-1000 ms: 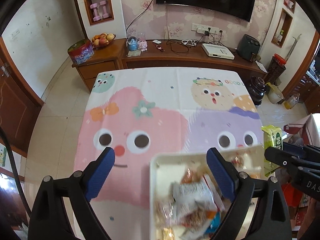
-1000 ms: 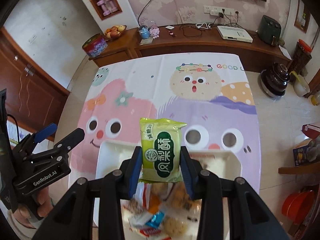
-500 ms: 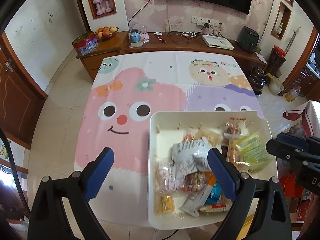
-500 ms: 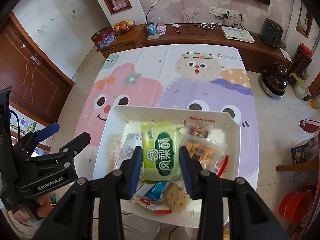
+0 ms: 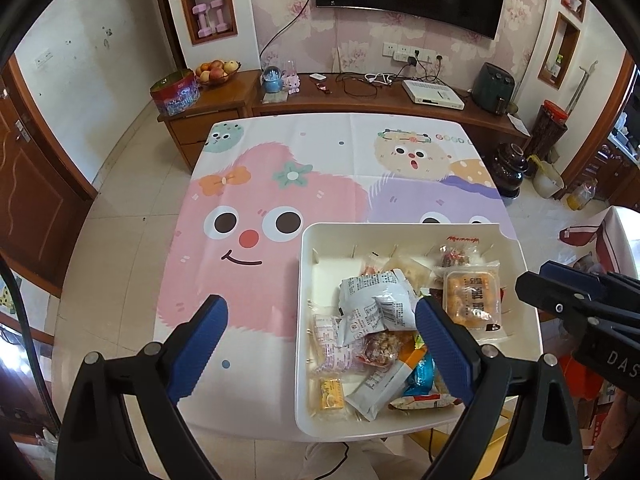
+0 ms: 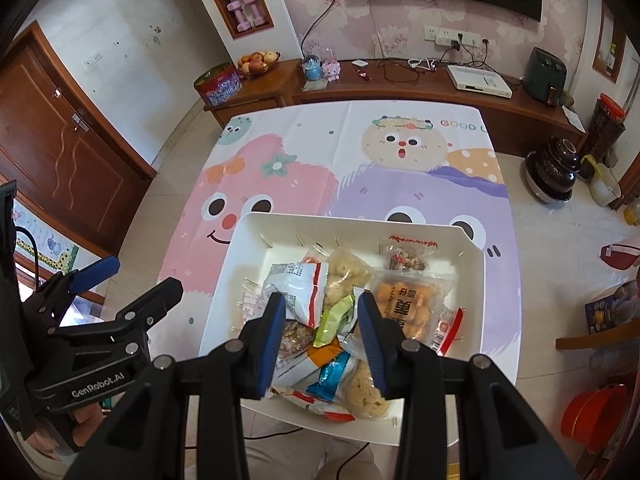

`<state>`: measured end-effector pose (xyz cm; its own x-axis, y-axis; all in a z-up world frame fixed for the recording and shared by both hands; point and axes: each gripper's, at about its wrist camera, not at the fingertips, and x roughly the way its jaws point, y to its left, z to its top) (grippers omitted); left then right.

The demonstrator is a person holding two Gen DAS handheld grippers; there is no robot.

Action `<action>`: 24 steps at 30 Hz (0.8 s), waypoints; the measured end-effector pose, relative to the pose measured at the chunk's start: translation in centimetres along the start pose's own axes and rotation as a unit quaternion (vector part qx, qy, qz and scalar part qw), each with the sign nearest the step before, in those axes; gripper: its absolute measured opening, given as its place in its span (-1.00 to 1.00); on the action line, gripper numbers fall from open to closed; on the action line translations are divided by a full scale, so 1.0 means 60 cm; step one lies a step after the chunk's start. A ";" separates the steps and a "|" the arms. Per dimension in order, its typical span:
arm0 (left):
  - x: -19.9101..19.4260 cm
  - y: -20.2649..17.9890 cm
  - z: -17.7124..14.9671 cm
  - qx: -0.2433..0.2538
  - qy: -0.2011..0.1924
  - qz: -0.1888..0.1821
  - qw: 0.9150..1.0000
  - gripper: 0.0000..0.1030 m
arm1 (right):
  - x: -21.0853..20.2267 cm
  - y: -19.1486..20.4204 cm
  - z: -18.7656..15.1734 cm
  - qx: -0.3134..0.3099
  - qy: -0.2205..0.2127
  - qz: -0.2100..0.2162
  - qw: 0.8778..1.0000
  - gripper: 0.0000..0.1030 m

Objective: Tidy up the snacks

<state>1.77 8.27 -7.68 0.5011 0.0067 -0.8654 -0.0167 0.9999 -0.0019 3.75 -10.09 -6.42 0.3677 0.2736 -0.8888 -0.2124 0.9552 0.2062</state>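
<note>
A white tray (image 5: 304,320) (image 6: 224,280) full of wrapped snacks sits at the near right of the table. My right gripper (image 6: 322,320) hovers open above its near half; a green-yellow packet (image 6: 334,320) lies edge-up among the snacks between and below the fingers. My left gripper (image 5: 318,330) is wide open above the tray's left edge, empty. An orange cracker pack (image 5: 472,304) (image 6: 408,304) and a white crumpled bag (image 5: 376,304) (image 6: 296,288) lie in the tray.
The table wears a cartoon cloth (image 5: 280,184). A wooden sideboard (image 5: 360,96) with a fruit bowl (image 5: 216,70), tin and router stands behind it. A dark pot (image 6: 552,168) stands on the floor at right.
Both grippers rose and pulled back. The right gripper opened and let the green packet go into the tray.
</note>
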 end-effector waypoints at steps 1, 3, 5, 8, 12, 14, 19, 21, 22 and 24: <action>-0.003 0.000 -0.001 -0.001 0.000 -0.002 1.000 0.83 | -0.004 0.001 0.000 0.001 -0.002 0.000 1.000 -0.26; -0.008 -0.002 -0.002 -0.002 0.001 -0.006 1.000 0.83 | -0.014 0.003 -0.002 0.004 -0.010 0.000 1.000 -0.26; -0.018 -0.005 -0.005 -0.001 -0.001 -0.008 1.000 0.83 | -0.025 0.004 -0.005 0.006 -0.019 -0.004 1.000 -0.26; -0.032 -0.012 -0.011 0.003 -0.008 -0.006 1.000 0.83 | -0.046 0.007 -0.011 0.012 -0.040 -0.009 0.999 -0.26; -0.045 -0.019 -0.013 0.002 -0.017 0.002 1.000 0.83 | -0.071 0.011 -0.019 0.018 -0.065 -0.017 0.998 -0.26; -0.052 -0.021 -0.012 -0.001 -0.024 0.007 1.000 0.83 | -0.079 0.012 -0.021 0.017 -0.073 -0.021 0.997 -0.26; -0.059 -0.023 -0.010 -0.004 -0.034 0.015 0.999 0.83 | -0.091 0.012 -0.024 0.018 -0.085 -0.027 0.996 -0.26; -0.060 -0.023 -0.010 -0.004 -0.034 0.014 0.999 0.83 | -0.093 0.012 -0.026 0.019 -0.085 -0.026 0.996 -0.26; -0.061 -0.024 -0.011 -0.002 -0.034 0.014 0.999 0.83 | -0.092 0.011 -0.026 0.019 -0.085 -0.026 0.996 -0.26; -0.062 -0.029 -0.012 0.001 -0.034 0.015 0.999 0.83 | -0.093 0.011 -0.026 0.018 -0.084 -0.026 0.996 -0.25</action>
<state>-0.69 6.48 -4.79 0.5573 0.0373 -0.8295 -0.0301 0.9992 0.0248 0.15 -11.16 -1.97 0.5243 0.2360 -0.8182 -0.1574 0.9711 0.1792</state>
